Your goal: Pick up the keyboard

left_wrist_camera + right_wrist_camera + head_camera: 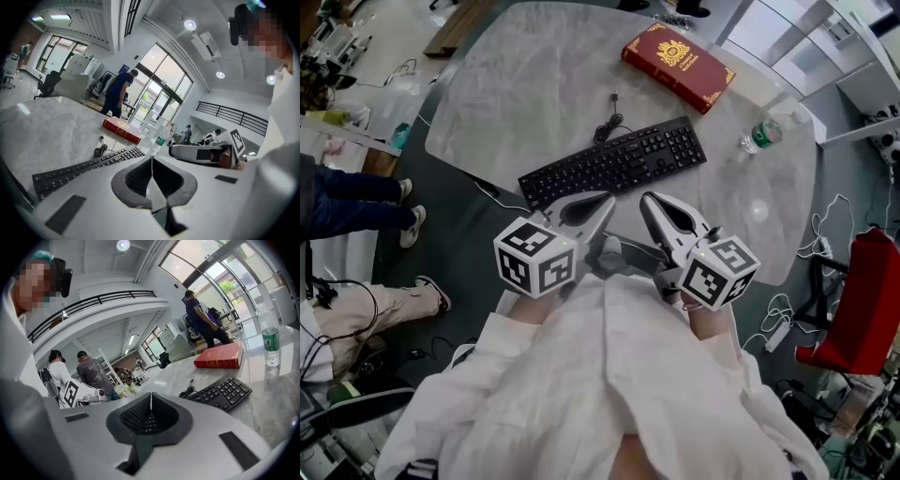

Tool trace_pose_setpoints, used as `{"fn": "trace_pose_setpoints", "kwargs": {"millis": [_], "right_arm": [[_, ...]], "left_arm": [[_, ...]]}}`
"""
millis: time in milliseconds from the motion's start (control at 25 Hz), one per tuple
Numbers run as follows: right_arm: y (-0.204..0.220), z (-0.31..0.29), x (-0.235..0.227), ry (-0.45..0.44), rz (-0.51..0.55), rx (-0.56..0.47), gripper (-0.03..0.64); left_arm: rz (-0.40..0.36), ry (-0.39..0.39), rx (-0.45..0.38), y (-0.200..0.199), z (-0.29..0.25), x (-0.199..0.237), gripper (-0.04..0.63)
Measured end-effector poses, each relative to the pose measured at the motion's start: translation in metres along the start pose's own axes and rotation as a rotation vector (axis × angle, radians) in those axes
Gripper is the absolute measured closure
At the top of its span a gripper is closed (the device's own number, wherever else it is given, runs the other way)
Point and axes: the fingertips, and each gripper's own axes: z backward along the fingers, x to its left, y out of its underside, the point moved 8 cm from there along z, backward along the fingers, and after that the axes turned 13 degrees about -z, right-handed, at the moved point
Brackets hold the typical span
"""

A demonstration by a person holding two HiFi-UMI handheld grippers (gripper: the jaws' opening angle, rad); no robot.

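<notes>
Black, flat and long, the keyboard [614,161] lies slanted on the grey marble counter [516,84], at 12 o'clock from both grippers. Its left end is close to the near edge of the counter. The left gripper [602,201] and the right gripper [649,199] hover side by side just before that edge and do not touch the keyboard. In each gripper's own view the fingers are pressed together and hold nothing.

I judge that the step in hand is the approach. To do it well, both pairs of fingers should first open, then separate: the left one toward the keyboard's end at 9 o'clock, the right one toward the end at 3 o'clock. This way the long body can rise level and not tip. The coiled cable [609,127] lies at 12 o'clock behind the keyboard and seems unplugged, so it will probably hang and swing.

Free room is good at 12 o'clock and 10 o'clock. At 1 o'clock lies a red book [678,64], and at 3 o'clock, near the far edge, a water bottle [761,134] could be knocked over.
</notes>
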Motion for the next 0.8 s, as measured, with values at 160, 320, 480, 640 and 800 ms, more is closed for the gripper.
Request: {"fn": "trace_pose_setpoints", "kwargs": {"millis": [160, 320, 480, 640, 800], "right_arm": [[-0.006, 0.002, -0.012, -0.008, 0.002, 0.019, 0.584], [-0.010, 0.002, -0.019, -0.032, -0.005, 0.041, 0.584], [-0.006, -0.002, -0.023, -0.060, -0.013, 0.085, 0.584], [-0.005, -0.007, -0.023, -0.073, -0.012, 0.099, 0.584], [0.000, -0.016, -0.021, -0.099, -0.012, 0.135, 0.584]], "left_arm": [[0.023, -0.022, -0.011, -0.001, -0.010, 0.000, 0.577], [0.038, -0.049, -0.015, -0.002, -0.019, -0.002, 0.578], [0.055, -0.054, 0.000, 0.003, -0.025, -0.007, 0.577], [0.077, -0.071, -0.002, 0.009, -0.019, -0.007, 0.578], [0.120, -0.089, 0.007, 0.016, -0.014, 0.000, 0.578]]}}
